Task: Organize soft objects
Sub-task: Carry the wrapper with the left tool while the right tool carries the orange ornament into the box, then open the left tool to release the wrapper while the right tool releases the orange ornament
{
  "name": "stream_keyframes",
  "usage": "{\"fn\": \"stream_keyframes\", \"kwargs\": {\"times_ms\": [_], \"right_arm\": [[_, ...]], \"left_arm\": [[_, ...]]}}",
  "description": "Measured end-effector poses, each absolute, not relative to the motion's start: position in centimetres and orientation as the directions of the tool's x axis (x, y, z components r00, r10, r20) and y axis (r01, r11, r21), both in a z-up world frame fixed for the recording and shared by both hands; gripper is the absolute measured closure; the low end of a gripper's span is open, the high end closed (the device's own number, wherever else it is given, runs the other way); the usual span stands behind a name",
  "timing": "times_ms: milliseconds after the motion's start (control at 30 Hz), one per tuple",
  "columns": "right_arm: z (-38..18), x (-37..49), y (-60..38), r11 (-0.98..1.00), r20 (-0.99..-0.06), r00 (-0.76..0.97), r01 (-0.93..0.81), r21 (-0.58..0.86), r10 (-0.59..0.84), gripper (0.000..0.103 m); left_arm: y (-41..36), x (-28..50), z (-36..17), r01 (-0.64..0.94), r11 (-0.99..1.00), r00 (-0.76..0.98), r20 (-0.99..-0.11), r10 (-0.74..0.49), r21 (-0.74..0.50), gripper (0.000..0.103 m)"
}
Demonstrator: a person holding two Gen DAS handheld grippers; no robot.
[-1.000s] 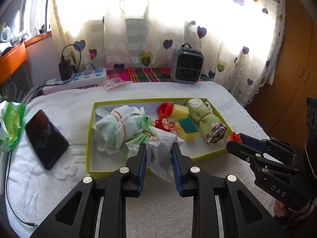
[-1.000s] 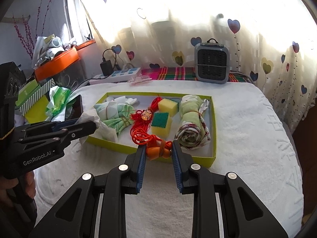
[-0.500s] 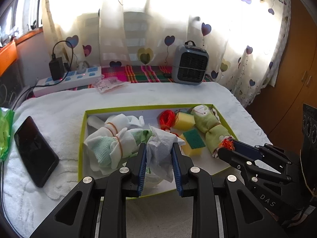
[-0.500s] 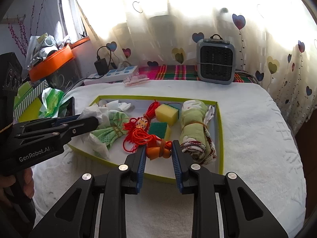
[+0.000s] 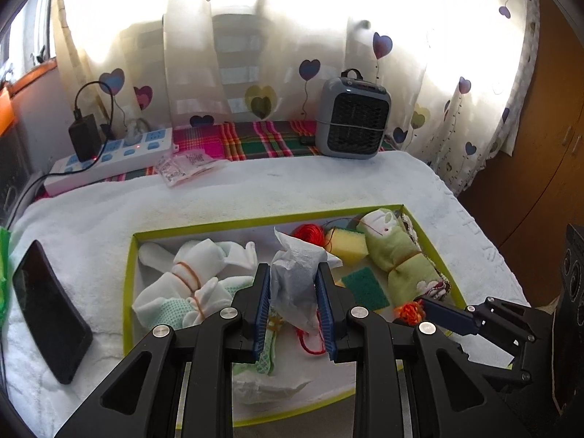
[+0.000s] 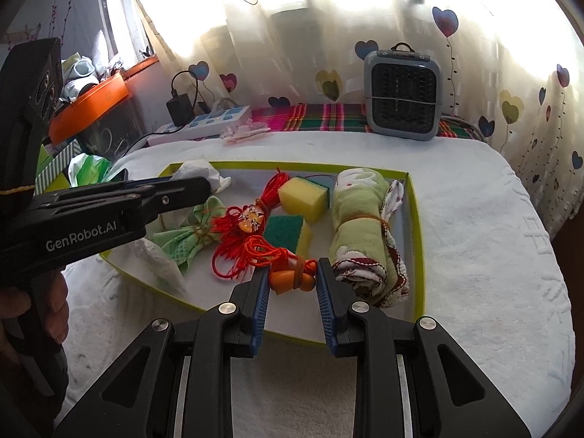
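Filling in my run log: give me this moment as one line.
left tongs: shut on crumpled tissue | right tongs: shut on orange bead of red tassel | both over green-rimmed tray | nothing released yet

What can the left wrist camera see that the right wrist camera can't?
Only the left wrist view shows the whole black phone and the white banded cloth bundle. Only the right wrist view shows the orange shelf and a hand. Both show the green-edged tray, yellow sponge, grey heater and rolled green towel.
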State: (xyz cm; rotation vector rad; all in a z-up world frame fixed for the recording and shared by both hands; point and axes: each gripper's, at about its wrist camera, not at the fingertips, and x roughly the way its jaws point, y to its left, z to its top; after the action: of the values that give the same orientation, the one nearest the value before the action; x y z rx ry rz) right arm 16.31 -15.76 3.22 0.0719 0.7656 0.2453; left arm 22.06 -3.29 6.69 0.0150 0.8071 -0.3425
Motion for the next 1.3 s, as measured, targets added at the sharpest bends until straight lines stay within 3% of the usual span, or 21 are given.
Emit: {"fn": "stream_keyframes", "kwargs": {"times_ms": [767,1300], "right_arm": [[2.0,17.2,-15.2,0.967,-0.707,0.662,-0.214,0.139,0.249,0.076],[2.2,17.0,-15.2,0.97,-0.709,0.665,-0.204,0.129,0.234,0.076]], "left_arm": [[-4.1,24.3,4.3,0.288,0.951,0.607,-0.747,-0.269,-0.108,0.08],[-4.3,24.0,4.3,0.282,0.954,0.607,-0.752,-0.257,-0.099,0.068]]}}
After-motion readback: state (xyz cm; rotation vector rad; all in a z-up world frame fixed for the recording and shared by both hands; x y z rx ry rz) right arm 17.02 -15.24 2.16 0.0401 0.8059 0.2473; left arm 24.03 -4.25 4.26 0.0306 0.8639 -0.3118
